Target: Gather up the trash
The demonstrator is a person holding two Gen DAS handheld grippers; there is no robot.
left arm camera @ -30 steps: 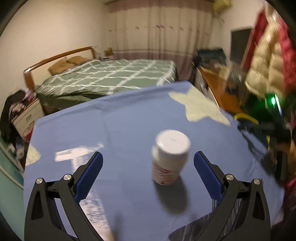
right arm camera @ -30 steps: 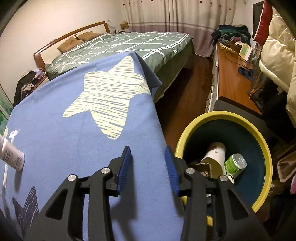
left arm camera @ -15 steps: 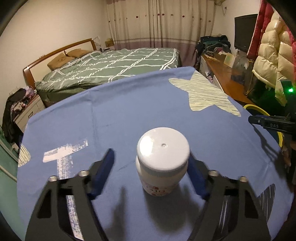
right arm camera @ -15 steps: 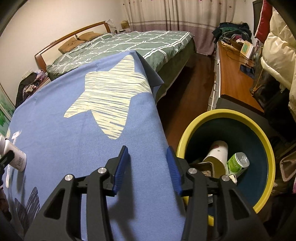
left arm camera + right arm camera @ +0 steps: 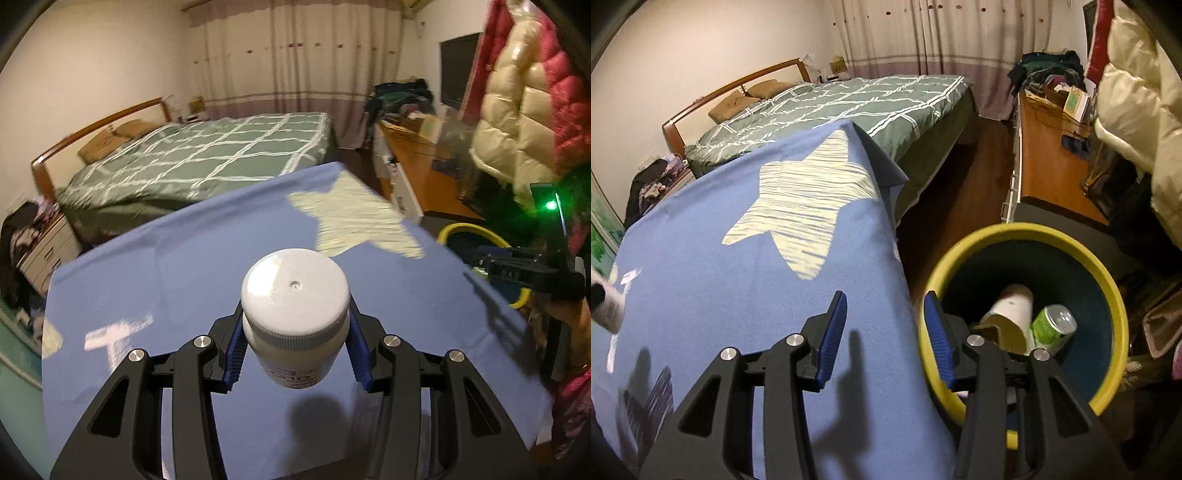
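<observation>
My left gripper (image 5: 295, 343) is shut on a white plastic bottle (image 5: 295, 314) with a wide white cap and holds it lifted above the blue tablecloth (image 5: 184, 277); its shadow lies below. The bottle also shows at the far left edge of the right wrist view (image 5: 607, 308). My right gripper (image 5: 882, 332) is open and empty, over the table's right edge next to the yellow-rimmed bin (image 5: 1108, 295). The bin holds a white cup (image 5: 1012, 310) and a green can (image 5: 1052, 325).
The blue cloth with pale star prints (image 5: 801, 210) covers the table. A green checked bed (image 5: 207, 155) stands behind it. A wooden desk (image 5: 1045, 162) and hanging puffy jackets (image 5: 524, 110) are at the right. The right gripper shows in the left wrist view (image 5: 517, 266).
My left gripper closed on the bottle and lifted it off the cloth. The right gripper stayed open beside the bin, shifting slightly.
</observation>
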